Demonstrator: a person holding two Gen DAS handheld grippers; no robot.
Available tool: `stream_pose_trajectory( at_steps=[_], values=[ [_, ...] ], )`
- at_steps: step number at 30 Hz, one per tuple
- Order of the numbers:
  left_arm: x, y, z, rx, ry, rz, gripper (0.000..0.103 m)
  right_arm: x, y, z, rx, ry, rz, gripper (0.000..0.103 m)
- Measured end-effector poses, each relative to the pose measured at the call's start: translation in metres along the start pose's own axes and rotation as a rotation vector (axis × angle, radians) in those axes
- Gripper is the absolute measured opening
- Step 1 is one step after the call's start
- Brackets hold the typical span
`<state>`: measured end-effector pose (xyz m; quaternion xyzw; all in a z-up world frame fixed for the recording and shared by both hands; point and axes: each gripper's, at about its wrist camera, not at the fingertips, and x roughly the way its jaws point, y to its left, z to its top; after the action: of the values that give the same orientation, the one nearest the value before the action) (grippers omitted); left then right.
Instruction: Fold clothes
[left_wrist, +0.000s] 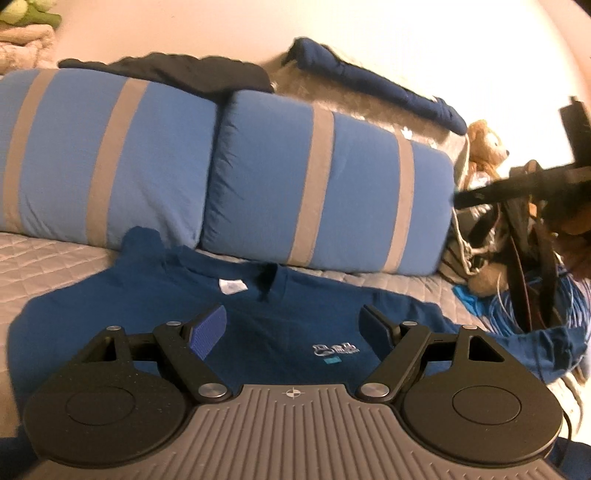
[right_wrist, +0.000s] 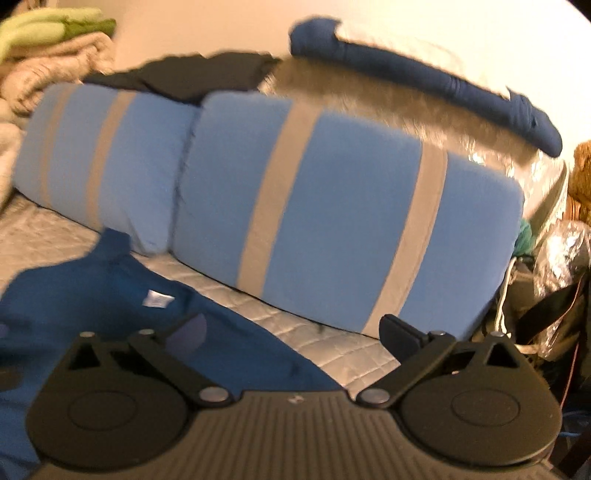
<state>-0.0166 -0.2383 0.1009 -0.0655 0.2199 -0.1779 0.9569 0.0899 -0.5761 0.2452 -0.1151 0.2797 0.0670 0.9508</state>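
Note:
A dark blue T-shirt (left_wrist: 177, 299) lies spread face up on the quilted bed, its collar and white neck label (left_wrist: 232, 286) toward the pillows and a small white chest print (left_wrist: 334, 350) near me. My left gripper (left_wrist: 293, 325) is open and empty above the shirt's chest. In the right wrist view the shirt (right_wrist: 92, 295) fills the lower left, its label (right_wrist: 157, 298) visible. My right gripper (right_wrist: 295, 334) is open and empty, above the shirt's right shoulder edge and the bed.
Two blue pillows with grey stripes (left_wrist: 325, 184) stand along the back of the grey quilted bed (right_wrist: 332, 350). Dark clothes (left_wrist: 177, 74) and a rolled navy garment (left_wrist: 388, 88) lie behind them. To the right are a teddy bear (left_wrist: 487, 147), cables (left_wrist: 517, 306) and bags.

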Motion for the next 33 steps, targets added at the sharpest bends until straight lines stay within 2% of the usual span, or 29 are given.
stream_pose_trajectory(
  at_steps=[4, 8, 13, 20, 22, 26, 28, 33],
  values=[
    [-0.026, 0.011, 0.012, -0.054, -0.026, 0.007, 0.079, -0.026, -0.003, -0.008, 0.037, 0.071, 0.052, 0.103],
    [-0.066, 0.025, 0.039, -0.074, -0.065, 0.014, 0.079, -0.06, -0.011, -0.018, 0.09, 0.062, 0.079, 0.103],
    [-0.122, 0.048, 0.091, -0.014, -0.15, 0.065, 0.079, -0.112, -0.019, 0.0, 0.14, -0.052, 0.093, 0.103],
    [-0.183, 0.073, 0.162, 0.078, -0.262, 0.229, 0.08, -0.16, -0.027, 0.046, 0.235, -0.239, 0.128, 0.103],
    [-0.191, 0.078, 0.172, 0.097, -0.273, 0.268, 0.086, -0.166, -0.025, 0.057, 0.25, -0.274, 0.152, 0.103],
    [-0.18, 0.096, 0.156, 0.089, -0.23, 0.326, 0.086, -0.152, 0.0, 0.051, 0.248, -0.257, 0.208, 0.103],
    [-0.167, 0.109, 0.139, 0.078, -0.198, 0.323, 0.086, -0.14, 0.015, 0.043, 0.248, -0.232, 0.236, 0.103],
    [-0.135, 0.149, 0.105, 0.043, -0.082, 0.353, 0.086, -0.086, 0.062, -0.002, 0.28, -0.091, 0.287, 0.103]
  ],
)
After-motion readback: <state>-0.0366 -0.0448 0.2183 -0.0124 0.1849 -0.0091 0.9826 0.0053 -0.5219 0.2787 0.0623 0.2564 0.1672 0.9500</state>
